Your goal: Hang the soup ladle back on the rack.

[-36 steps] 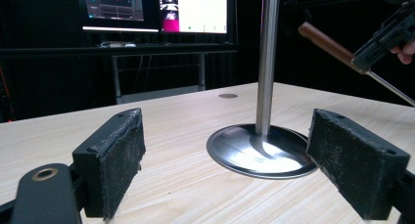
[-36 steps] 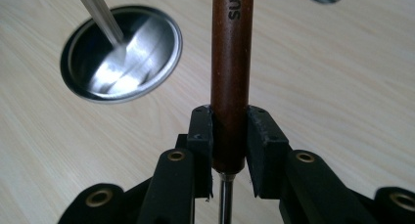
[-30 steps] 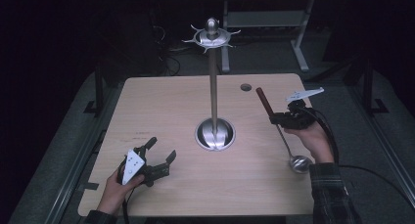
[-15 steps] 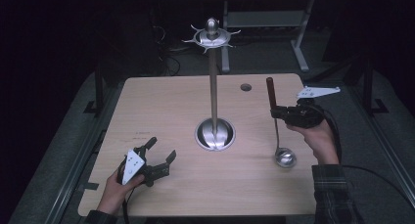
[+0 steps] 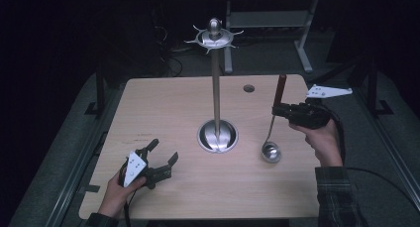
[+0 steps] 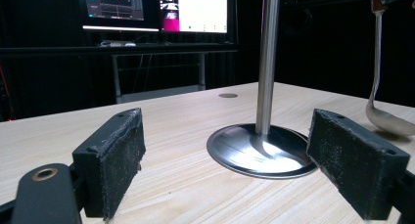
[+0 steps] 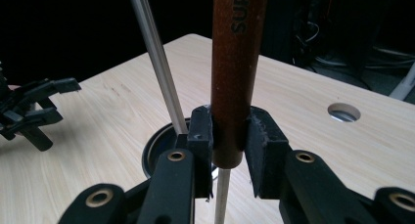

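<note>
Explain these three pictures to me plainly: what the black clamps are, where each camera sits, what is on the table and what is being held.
A person sits at a wooden table with a hand-held clamp tool in each hand. One picture looks down from above. The other two come from small cameras that ride on each tool and look along its two black fingers.

The left gripper rests low on the table, fingers spread apart with nothing between them.

The right gripper is shut on a ladle by its brown wooden handle, which stands upright; the metal bowl hangs near the tabletop.

In the middle stands a tall metal hanging stand with a round base and hooks around its top.
</note>
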Available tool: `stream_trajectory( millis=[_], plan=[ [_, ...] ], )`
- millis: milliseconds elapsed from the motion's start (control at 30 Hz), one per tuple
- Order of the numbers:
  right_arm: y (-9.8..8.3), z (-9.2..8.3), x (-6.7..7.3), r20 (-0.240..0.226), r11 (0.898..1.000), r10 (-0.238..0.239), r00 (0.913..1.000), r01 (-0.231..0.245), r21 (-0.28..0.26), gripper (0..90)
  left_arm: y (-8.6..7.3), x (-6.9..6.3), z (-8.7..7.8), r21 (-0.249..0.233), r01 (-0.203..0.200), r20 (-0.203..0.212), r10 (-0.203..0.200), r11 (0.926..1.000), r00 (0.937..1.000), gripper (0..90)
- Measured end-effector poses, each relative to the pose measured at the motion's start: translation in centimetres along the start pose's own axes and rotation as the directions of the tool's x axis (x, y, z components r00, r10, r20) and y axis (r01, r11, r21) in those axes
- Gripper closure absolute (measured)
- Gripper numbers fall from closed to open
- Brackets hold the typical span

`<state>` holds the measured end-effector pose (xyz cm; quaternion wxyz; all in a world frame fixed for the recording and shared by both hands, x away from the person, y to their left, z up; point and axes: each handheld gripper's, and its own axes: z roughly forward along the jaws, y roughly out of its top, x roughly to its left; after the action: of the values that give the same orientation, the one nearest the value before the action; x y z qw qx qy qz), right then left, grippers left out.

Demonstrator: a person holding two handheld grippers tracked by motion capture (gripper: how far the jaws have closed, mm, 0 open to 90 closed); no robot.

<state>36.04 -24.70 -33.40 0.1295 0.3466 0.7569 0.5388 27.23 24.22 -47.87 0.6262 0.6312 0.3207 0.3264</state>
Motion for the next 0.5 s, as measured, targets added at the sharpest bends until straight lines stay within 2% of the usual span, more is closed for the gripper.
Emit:
stream_trajectory(
  millis=[133, 500],
  plan=[
    [0.3, -0.1, 0.3, -0.009, 1.000, -0.007, 0.9999, 0.007, -0.012, 73.5, 0.0, 0.0, 0.0, 0.003, -0.004, 0.000, 0.004, 1.0000, 1.0000, 13.6],
    [3.0, -1.0, 2.0, -0.035, 0.995, -0.071, 0.9968, 0.068, -0.076, 73.6, 0.0, 0.0, 0.0, -0.006, 0.005, -0.001, -0.005, 1.0000, 1.0000, 13.6]
  ],
)
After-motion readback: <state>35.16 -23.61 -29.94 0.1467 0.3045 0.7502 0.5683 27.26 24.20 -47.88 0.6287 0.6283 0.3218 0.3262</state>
